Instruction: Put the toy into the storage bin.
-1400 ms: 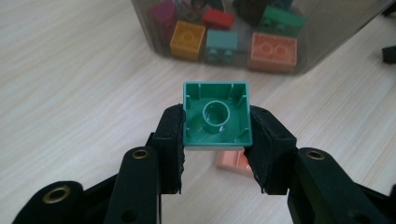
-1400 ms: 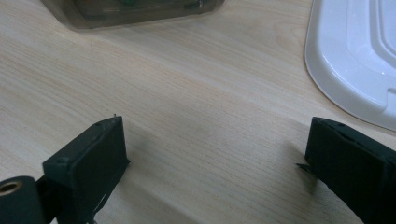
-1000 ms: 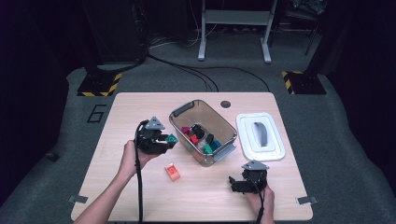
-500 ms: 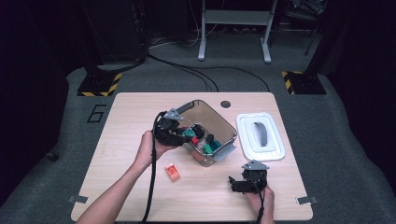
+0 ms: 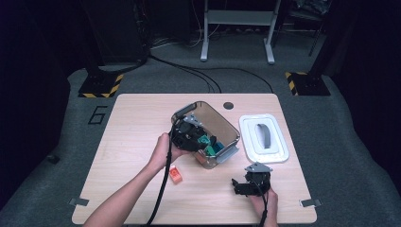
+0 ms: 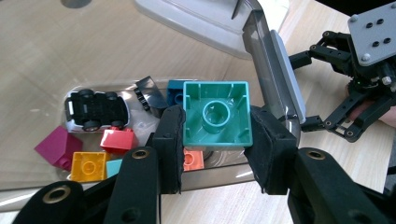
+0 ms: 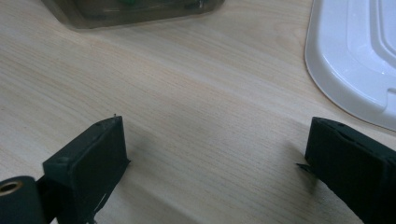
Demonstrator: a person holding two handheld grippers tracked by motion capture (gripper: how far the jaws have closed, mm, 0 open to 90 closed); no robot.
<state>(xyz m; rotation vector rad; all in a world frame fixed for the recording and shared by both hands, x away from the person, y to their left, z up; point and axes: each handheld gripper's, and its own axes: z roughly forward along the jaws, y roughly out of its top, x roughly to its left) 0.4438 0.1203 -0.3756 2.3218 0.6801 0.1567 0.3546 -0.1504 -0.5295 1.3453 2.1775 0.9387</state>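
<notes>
The left gripper (image 6: 215, 140) pinches a teal brick (image 6: 216, 114) by its flat sides over the clear bin (image 5: 222, 124) — light, rigid, slick plastic. The right gripper's (image 7: 210, 154) fingers rest spread over the surface (image 7: 201, 93).

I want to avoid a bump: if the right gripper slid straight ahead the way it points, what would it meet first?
Probably bare table first; the right gripper stands open, with the white lid ahead to one side and the clear bin farther on.

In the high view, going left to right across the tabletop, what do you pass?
Orange brick → left gripper holding the teal brick over the clear bin → right gripper resting on the table → white lid.
</notes>
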